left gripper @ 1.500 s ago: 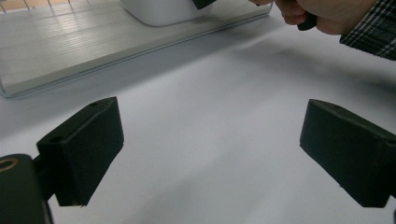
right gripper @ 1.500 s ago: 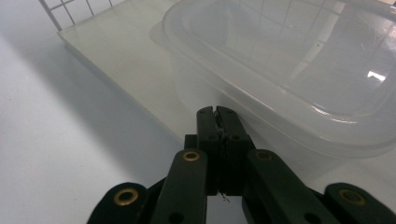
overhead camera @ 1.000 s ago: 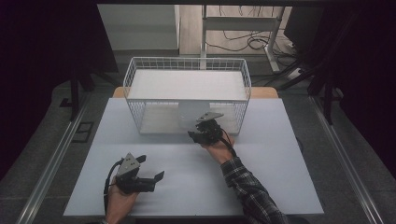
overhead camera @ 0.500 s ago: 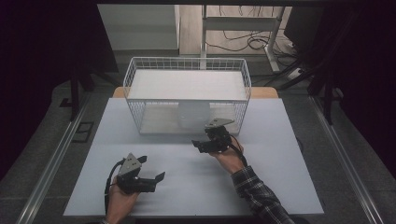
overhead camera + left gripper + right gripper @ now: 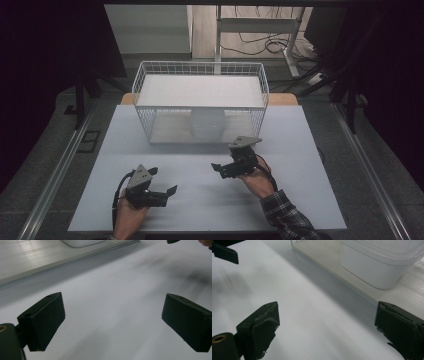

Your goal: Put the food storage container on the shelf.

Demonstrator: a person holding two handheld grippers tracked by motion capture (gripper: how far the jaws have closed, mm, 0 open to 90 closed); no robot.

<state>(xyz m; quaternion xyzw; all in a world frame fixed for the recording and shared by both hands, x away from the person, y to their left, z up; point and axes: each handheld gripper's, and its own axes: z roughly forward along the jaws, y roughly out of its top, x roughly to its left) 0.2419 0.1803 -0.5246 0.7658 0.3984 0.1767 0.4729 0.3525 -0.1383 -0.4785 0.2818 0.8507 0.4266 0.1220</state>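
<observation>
**Both tongs released, tub sitting in the basket**

From the high view, I take the wire basket as my landmark. The white plastic tub stands inside it, against its near wall, towards the middle. My right gripper hovers just in front of the basket on the white table, slightly right of the tub and apart from it, with the wire wall between them. Its jaws have just been opening and stand wide with nothing between them. My left gripper is farther from the basket, well to the near left, jaws also spread and empty.

In the left gripper view, my left gripper shows both black pads wide apart over bare table. The basket's base edge runs across the top left, and a curved bit of the tub peeks in beyond it.

In the right gripper view, my right gripper is released, bare table between its pads. The tub sits ahead and to the right, behind the basket's lower rim, untouched.
</observation>
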